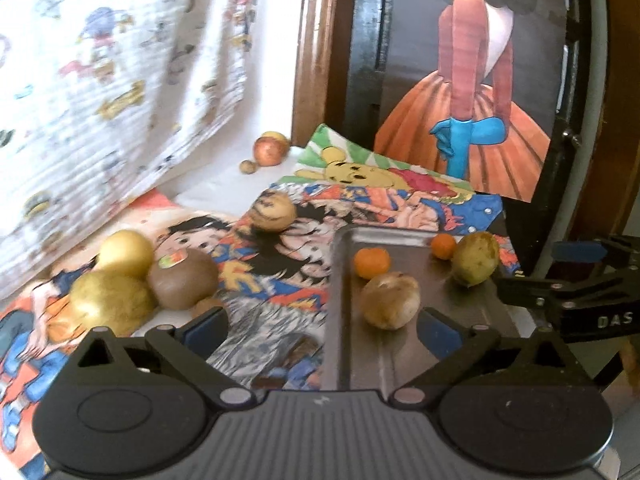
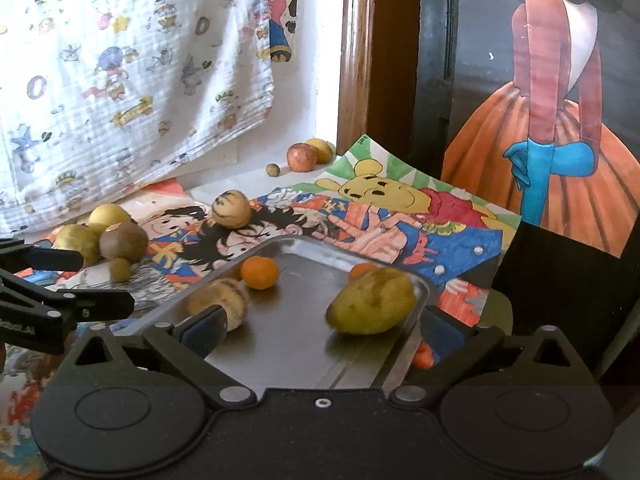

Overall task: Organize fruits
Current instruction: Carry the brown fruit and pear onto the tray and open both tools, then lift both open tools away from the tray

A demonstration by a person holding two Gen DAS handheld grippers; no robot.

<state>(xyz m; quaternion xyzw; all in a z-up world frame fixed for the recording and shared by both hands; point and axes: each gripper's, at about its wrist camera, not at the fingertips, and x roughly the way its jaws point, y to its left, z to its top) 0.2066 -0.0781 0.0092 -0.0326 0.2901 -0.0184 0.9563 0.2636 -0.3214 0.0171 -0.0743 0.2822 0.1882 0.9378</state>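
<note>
A cartoon-print cloth [image 2: 132, 80] hangs behind colourful drawings [image 2: 400, 216] and a dress painting [image 2: 560, 152].

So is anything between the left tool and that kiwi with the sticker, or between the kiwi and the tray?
Nothing visible blocks either path. The left tool is open and empty, and the kiwi sits ahead on its left, touching two yellow fruits on its far side. Only flat drawings lie between the kiwi and the tray.

Four fruits on tray [image 2: 304, 248]; fruit cluster [image 2: 108, 240] left; apple [image 2: 301, 157] far behind.
</note>
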